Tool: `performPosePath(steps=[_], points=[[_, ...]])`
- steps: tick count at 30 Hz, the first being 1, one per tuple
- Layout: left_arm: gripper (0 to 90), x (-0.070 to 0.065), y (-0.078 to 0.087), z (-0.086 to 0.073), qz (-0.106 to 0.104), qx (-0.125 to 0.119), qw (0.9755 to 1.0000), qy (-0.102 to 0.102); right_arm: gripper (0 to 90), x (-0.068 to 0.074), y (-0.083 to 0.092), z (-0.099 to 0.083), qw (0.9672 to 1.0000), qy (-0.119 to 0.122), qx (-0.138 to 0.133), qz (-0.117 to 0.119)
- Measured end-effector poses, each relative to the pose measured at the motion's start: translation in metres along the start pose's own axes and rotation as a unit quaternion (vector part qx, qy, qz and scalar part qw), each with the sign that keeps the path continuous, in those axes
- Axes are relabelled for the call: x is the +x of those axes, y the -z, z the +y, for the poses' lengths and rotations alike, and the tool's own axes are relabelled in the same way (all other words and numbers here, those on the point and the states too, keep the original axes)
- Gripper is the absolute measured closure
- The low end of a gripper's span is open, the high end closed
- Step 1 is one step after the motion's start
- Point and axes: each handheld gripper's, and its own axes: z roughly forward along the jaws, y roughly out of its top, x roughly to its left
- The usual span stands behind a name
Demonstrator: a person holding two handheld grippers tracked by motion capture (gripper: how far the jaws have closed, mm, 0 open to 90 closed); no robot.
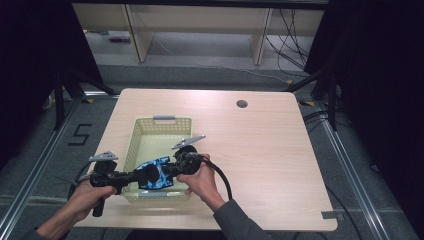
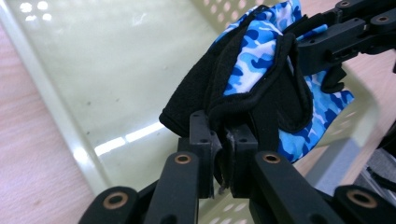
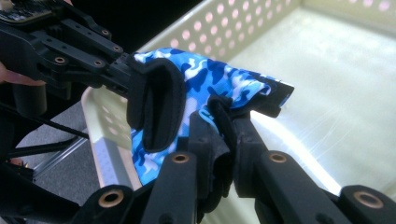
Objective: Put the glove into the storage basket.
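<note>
A blue camouflage cloth with black trim (image 1: 155, 175) hangs stretched between both grippers over the near end of a pale yellow basket (image 1: 162, 122). My left gripper (image 1: 144, 173) is shut on the cloth's black edge (image 2: 233, 105); its tip (image 2: 223, 140) pinches the fabric. From the right, my right gripper (image 1: 172, 167) is shut on the other end of the cloth (image 3: 210, 77), its tip (image 3: 223, 123) clamping black trim. In the right gripper view the left gripper (image 3: 126, 70) comes in from the upper left. In the left gripper view the right gripper (image 2: 303, 51) enters from the upper right.
The basket has perforated walls (image 3: 224, 28) and a bare floor (image 2: 116, 70). It stands on a light wooden table (image 1: 260, 150) with a round cable hole (image 1: 242, 104). A wide stretch of bare tabletop lies right of the basket. Dark curtains flank the table.
</note>
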Motion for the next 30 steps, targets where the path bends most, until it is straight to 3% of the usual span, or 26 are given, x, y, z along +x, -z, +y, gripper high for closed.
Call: performPosePath(steps=[7, 10, 14, 15, 16, 17, 21, 24, 27, 30], points=[[81.4, 0.003, -0.006, -0.002, 0.009, 0.025, 0.9996, 0.0, 81.3, 0.0, -0.015, -0.006, 0.9995, -0.005, 0.026, -0.018], [79.5, 0.004, -0.005, 0.001, 0.002, 0.033, 0.9993, -0.016, 81.2, 0.001, -0.019, -0.008, 0.9988, 0.0, 0.04, -0.027], [70.3, 0.004, -0.003, 0.005, 0.011, 0.034, 0.9989, -0.029, 81.1, 0.002, -0.024, -0.008, 0.998, 0.016, 0.05, -0.035], [70.3, 0.002, -0.001, 0.007, 0.021, 0.045, 0.9982, -0.035, 81.0, 0.003, -0.024, -0.008, 0.9978, 0.009, 0.055, -0.036], [62.1, 0.003, 0.005, 0.01, 0.023, 0.067, 0.996, -0.055, 81.0, 0.004, -0.026, -0.007, 0.997, 0.011, 0.063, -0.045], [58.5, 0.001, 0.007, 0.011, 0.029, 0.055, 0.9972, -0.042, 81.0, 0.004, -0.027, -0.007, 0.9969, 0.013, 0.063, -0.045], [54.5, 0.001, 0.016, 0.015, 0.035, 0.061, 0.996, -0.055, 80.9, 0.004, -0.027, -0.007, 0.9968, 0.014, 0.064, -0.046], [53.1, 0.003, 0.022, 0.015, 0.031, 0.052, 0.9974, -0.039, 80.9, 0.003, -0.028, -0.006, 0.9966, 0.017, 0.066, -0.047], [45.5, 0.001, 0.027, 0.017, 0.033, 0.053, 0.9974, -0.035, 80.7, 0.003, -0.028, -0.005, 0.996, 0.018, 0.071, -0.05], [44.3, -0.007, 0.036, 0.023, 0.033, 0.018, 0.9989, -0.029, 80.5, 0.003, -0.027, -0.004, 0.9958, 0.008, 0.077, -0.05]])
